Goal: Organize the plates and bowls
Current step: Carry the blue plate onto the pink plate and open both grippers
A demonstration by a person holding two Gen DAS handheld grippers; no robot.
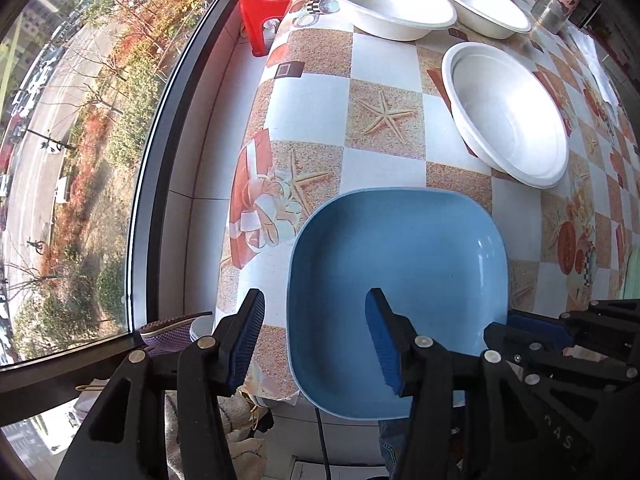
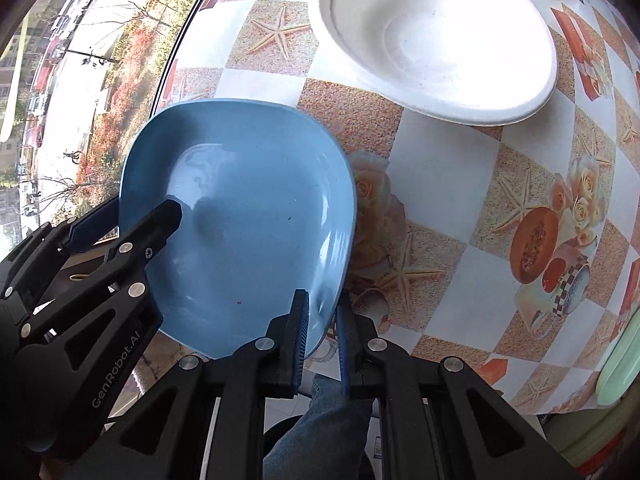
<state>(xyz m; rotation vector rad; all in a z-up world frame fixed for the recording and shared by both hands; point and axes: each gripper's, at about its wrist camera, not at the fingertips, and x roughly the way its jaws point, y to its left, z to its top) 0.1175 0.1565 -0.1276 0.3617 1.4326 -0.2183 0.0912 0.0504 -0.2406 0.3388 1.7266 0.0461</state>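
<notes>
I am holding the blue square plate [image 2: 240, 216] at the near edge of the patterned table [image 1: 384, 52], overhanging it, with the white bowls [image 1: 504, 108] resting farther in. My right gripper [image 2: 323, 334] fingers are pinching its rim while my left gripper [image 1: 316, 336] fingers are standing spread astride the opposite rim, not pressing; I should be keeping it level.

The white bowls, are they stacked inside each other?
No, the three white bowls sit apart on the table, side by side.

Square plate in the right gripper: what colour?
Plain light blue plate, no pattern; the right gripper pinches its rim. Clearest in the right wrist view.
</notes>
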